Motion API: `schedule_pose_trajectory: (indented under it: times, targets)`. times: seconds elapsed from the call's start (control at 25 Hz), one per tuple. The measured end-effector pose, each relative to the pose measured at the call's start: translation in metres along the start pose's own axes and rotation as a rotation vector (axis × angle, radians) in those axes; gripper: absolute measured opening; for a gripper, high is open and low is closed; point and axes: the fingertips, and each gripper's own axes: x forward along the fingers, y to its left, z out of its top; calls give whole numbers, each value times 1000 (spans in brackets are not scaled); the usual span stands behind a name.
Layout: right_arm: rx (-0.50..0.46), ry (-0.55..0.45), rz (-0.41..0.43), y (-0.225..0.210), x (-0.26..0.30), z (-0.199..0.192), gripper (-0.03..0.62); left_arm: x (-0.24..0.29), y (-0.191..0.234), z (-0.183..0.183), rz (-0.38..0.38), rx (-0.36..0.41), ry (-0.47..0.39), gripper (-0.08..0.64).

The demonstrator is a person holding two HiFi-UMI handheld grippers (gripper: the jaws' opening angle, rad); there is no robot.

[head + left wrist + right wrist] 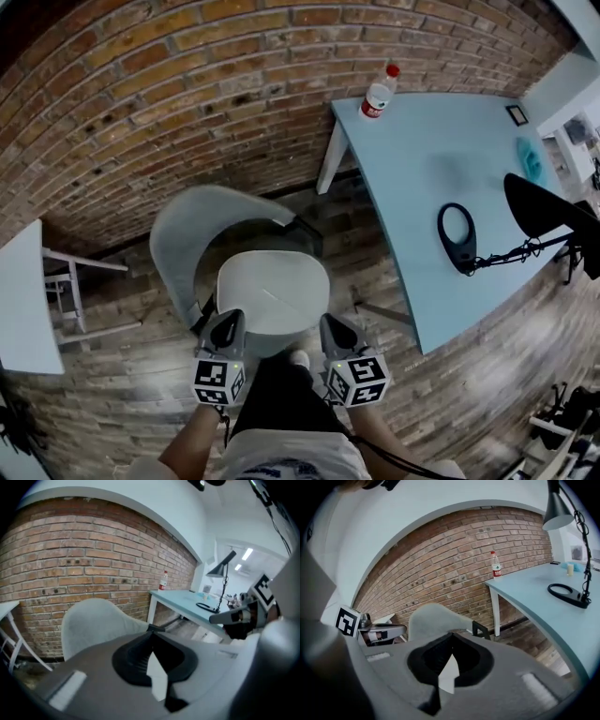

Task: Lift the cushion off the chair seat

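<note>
Closest to you, your left gripper [226, 323] hung at the near left corner of the chair [184, 236]. Its jaws were pressed together with nothing between them, and the left gripper view showed only a pale sliver through the gap below the closed tips. The white cushion [274, 291] lay flat on the chair seat, square and undisturbed, in front of the curved backrest. Both gripper tips sat just at its near edge; whether they touched it I could not tell. Your right gripper [337, 327] matched the left one at the near right corner of the chair, jaws likewise closed on nothing. The blue table [427, 159] to the right of the chair played no part.

I judged the task as barely started. You had brought both tools to the cushion, but no grip was made and no edge raised. You had yet to open the jaws, take the cushion's edge or sides, close on it, and lift it off the seat.
</note>
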Motion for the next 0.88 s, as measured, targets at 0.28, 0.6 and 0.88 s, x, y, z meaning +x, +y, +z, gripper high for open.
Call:
schedule_pose_trajectory:
  times: [0.28,0.6,0.88]
  targets:
    - [-3,34,-72,-35,67,-27,-2,64,36,-41,-17,-13,56,-8]
    - [19,77,-104,-74,136,-78,-2,121,79,-111,2,-32,124,-8]
    - [49,123,-101,-93,178,-128,0,159,106,-144,11,-33,121,-8]
